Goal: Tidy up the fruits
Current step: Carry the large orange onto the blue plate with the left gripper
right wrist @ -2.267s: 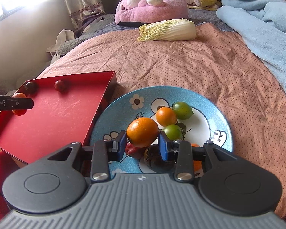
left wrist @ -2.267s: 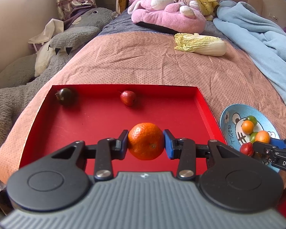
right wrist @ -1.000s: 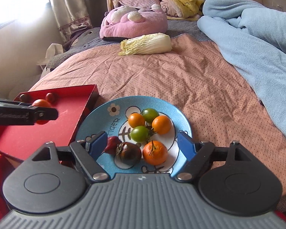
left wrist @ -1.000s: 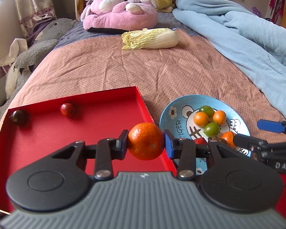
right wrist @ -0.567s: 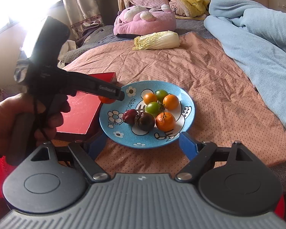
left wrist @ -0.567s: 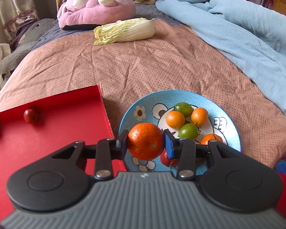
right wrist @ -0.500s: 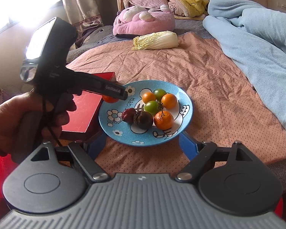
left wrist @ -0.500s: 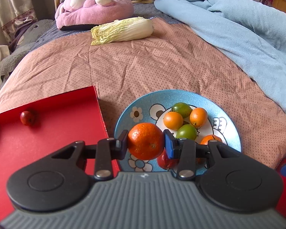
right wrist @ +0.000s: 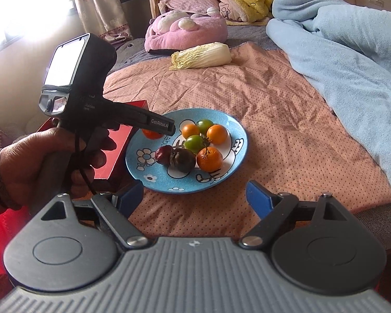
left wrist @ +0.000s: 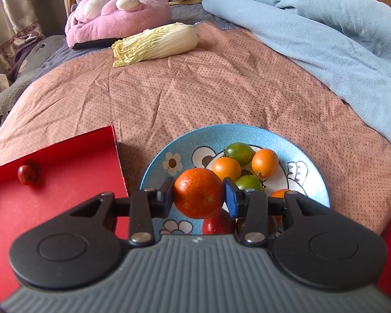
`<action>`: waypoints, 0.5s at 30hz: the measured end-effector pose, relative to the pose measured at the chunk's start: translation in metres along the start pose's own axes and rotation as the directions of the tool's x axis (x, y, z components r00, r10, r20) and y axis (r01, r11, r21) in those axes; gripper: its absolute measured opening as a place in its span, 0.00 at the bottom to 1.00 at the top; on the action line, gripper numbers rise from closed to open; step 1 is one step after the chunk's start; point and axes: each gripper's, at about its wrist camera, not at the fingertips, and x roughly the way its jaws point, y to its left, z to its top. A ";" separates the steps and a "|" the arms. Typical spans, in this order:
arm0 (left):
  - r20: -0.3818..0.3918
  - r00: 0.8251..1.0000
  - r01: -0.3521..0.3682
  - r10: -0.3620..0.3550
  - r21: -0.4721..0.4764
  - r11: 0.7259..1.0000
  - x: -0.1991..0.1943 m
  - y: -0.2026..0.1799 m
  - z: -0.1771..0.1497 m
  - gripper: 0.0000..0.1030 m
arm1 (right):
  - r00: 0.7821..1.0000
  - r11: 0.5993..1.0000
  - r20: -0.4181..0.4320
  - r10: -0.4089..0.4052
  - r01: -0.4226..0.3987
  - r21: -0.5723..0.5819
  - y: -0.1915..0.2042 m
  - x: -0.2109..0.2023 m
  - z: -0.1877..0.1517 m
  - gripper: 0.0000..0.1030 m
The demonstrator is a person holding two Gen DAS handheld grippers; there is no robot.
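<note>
**A:** Where's the fruit right now?

**B:** The left gripper (left wrist: pixel 198 197) is clenched on the orange (left wrist: pixel 198 192), one pad on each side, and it hangs over the near-left part of the blue plate (left wrist: pixel 310 161) — not resting on it, as far as I can judge. In the right wrist view the orange shows just under the tip of the tool, above the plate's left rim.

**A:** And the other tool?

**B:** The right gripper (right wrist: pixel 194 200) is released, jaws spread wide, holding nothing, near the front edge of the plate.

**A:** So the step is setting the orange down with the rest?

**B:** That's my reading. The plate already carries small orange and green tomatoes (left wrist: pixel 247 182), a red fruit (left wrist: pixel 217 224) and a dark one (right wrist: pixel 182 159), bunched toward the middle and right. The flower-printed patch on the left looks bare — aim there.

**A:** How to do it well?

**B:** Lower until the orange touches the plate before opening; it's round and would likely roll if dropped. Keep clear of the red fruit just below the jaws, open slowly, then lift straight up. The red tray (left wrist: pixel 65 182) sits just beside the plate with one small red fruit (left wrist: pixel 26 174) in it, so don't drift left.
</note>
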 end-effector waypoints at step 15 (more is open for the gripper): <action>0.072 0.997 0.006 -0.007 0.017 1.000 -0.039 -0.002 0.010 0.61 | 0.999 0.999 0.041 0.020 -0.019 -0.027 0.019 -0.016 0.009 0.88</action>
